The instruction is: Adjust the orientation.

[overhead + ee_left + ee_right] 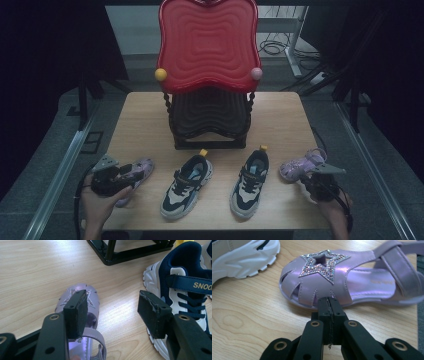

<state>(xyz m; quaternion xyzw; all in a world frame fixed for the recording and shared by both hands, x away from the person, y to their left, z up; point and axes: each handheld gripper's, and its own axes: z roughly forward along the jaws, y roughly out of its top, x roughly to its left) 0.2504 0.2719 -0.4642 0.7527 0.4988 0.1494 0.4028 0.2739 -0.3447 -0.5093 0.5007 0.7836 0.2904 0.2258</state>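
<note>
**Jaws spread over the left sandal, pressed together by the right one**

Jaws of our left gripper (113,315) stand wide apart, one pad above the left purple sandal (77,322) at the table's near-left corner. Our right gripper (329,317) has its jaws pressed together on nothing, tips just short of the right purple sandal (342,280) at the near-right edge. Between them lie two navy-and-white sneakers (187,186), before a red-and-black shoe rack (209,75) on the wooden table (140,115). We judge the left grasp comes next: lower and straddle the sandal's strap.
</note>
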